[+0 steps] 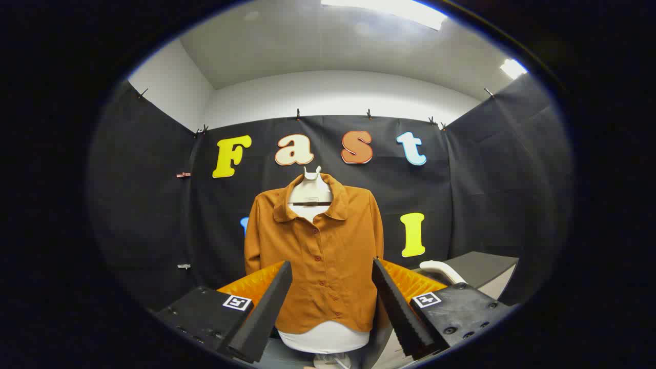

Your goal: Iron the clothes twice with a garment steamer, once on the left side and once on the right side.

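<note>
Straight ahead, a rust-orange button-up shirt is hanging on a white mannequin torso, facing the camera with its front placket running vertically and its collar up top. Its long axis is standing upright, hem at the bottom. Off to the right, beyond the right finger, a white curved handle, possibly the garment steamer, is lying on a grey table, its body mostly hidden. Nearest, the gripper is holding its fingers spread wide apart, grasping nothing, with the shirt showing between them.
</note>
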`<state>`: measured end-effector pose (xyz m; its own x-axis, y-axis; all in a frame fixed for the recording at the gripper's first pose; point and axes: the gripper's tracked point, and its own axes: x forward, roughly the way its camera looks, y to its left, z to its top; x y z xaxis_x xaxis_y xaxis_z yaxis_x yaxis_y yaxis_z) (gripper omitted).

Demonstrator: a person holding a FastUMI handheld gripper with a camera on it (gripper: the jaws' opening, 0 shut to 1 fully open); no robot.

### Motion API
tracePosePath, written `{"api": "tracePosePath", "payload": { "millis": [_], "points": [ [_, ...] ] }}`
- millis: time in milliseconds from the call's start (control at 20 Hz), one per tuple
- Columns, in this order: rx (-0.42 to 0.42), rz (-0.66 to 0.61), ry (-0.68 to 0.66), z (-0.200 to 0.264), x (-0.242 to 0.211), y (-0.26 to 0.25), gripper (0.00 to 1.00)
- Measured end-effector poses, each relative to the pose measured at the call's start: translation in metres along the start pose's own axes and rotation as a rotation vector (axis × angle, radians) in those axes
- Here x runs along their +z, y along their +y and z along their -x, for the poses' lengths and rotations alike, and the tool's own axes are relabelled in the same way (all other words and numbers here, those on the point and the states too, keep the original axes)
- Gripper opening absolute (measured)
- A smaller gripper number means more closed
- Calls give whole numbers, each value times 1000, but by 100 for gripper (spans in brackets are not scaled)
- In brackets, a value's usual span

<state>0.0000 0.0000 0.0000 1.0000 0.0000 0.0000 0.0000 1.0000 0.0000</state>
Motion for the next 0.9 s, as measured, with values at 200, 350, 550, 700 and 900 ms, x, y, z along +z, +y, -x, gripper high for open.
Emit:
{"api": "tracePosePath", "payload": {
  "millis": [200, 350, 550, 700, 900],
  "points": [
    [2, 10, 23, -4, -7, 12, 98],
    [13, 17, 32, -4, -10, 20, 98],
    [20, 30, 44, -2, -16, 25, 98],
    [11, 43, 50, -2, -17, 25, 98],
    [-4, 45, 51, -4, -18, 25, 98]
  ]
}}
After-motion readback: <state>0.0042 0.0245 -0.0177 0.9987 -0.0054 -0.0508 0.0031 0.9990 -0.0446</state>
